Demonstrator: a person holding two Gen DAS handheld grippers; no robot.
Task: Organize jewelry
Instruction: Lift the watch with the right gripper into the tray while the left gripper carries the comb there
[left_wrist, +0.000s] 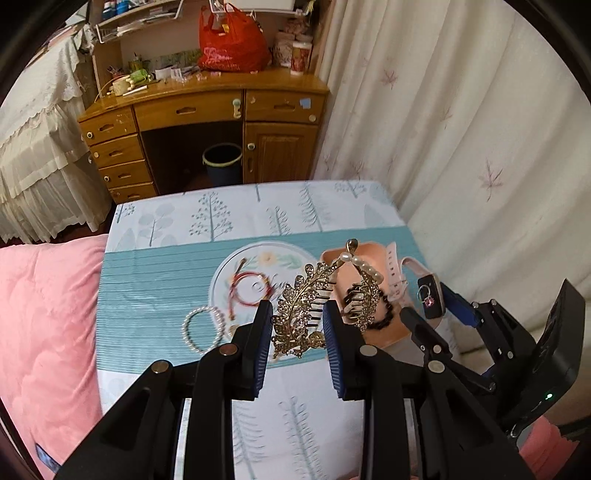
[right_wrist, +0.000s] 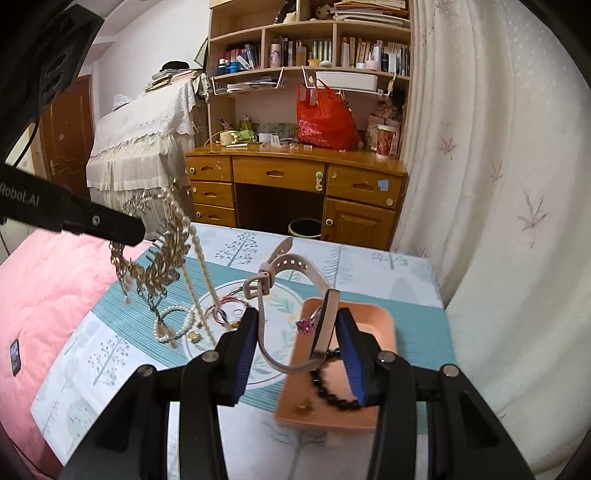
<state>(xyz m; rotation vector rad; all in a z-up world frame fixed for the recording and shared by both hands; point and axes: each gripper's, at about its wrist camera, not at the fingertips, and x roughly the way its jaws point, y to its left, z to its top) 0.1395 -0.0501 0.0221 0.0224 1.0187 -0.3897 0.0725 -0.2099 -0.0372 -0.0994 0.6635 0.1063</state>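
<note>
My left gripper (left_wrist: 297, 328) is shut on a gold leaf-shaped hair ornament (left_wrist: 299, 314), held above the table; a pearl strand (left_wrist: 364, 266) hangs from it. In the right wrist view the same ornament (right_wrist: 159, 258) dangles from the left gripper (right_wrist: 136, 236) at the upper left. My right gripper (right_wrist: 297, 332) is shut on a smartwatch with a pink strap (right_wrist: 325, 325), and a pink-stone ring (right_wrist: 304, 325) hangs on the strap. The left wrist view shows the watch (left_wrist: 430, 299) raised in the right gripper (left_wrist: 428, 308). Below lies a peach tray (right_wrist: 369, 317) with a black bead bracelet (right_wrist: 332, 395) in it.
On the tree-patterned tablecloth (left_wrist: 166, 280) lie a red cord bracelet (left_wrist: 251, 291) and a pearl bracelet (left_wrist: 203, 328). A pink quilt (left_wrist: 44, 314) borders the table's left side and a white curtain (left_wrist: 461, 147) its right. A wooden desk (left_wrist: 207, 122) stands beyond.
</note>
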